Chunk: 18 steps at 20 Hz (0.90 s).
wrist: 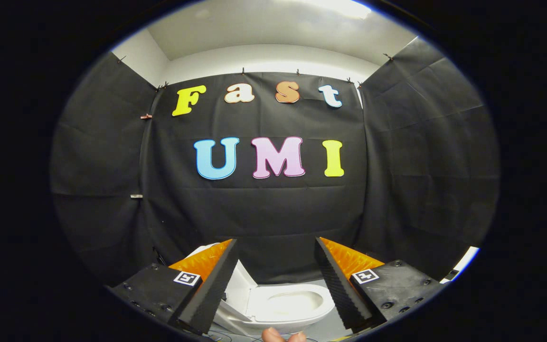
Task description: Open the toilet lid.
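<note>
The toilet (285, 304) sits low between my tool's fingers and beyond them, against the black cloth wall (264, 209). I can see straight into the white bowl, ringed by the seat. The lid (235, 285) looks to be already standing up at the toilet's left, partly hidden behind my left finger, though from this angle I cannot be sure it rests fully back. My tool (276, 251) is spread wide and holds nothing; the fingers hang in the air above the toilet, well short of it, touching no part. At the near edge, below the bowl, fingertips (273, 335) of a person's hand poke in. I judge the opening done or nearly so; if anything is left, I would check that the lid stands on its own, then draw back.
</note>
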{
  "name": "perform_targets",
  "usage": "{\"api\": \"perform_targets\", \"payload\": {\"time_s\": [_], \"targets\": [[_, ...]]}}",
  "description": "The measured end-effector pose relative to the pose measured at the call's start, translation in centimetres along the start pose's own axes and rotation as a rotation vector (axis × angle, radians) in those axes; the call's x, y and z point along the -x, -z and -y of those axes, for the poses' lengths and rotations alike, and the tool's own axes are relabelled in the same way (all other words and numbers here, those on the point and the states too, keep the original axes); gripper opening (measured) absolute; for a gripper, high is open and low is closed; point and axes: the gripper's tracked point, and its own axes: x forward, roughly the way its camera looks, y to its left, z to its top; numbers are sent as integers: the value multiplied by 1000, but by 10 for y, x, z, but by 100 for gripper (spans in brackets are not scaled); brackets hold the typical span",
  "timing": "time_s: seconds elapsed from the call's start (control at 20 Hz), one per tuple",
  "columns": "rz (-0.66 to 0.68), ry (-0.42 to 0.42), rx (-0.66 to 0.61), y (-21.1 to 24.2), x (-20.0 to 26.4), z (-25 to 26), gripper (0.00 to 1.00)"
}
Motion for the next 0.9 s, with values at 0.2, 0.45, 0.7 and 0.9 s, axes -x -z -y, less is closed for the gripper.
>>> {"api": "perform_targets", "payload": {"time_s": [0.2, 0.45, 0.7, 0.9], "targets": [[1, 4, 11, 1, 0, 1, 100], [-8, 1, 12, 3, 1, -1, 100], [-9, -11, 9, 4, 0, -5, 100], [-17, -12, 10, 7, -1, -5, 100]]}}
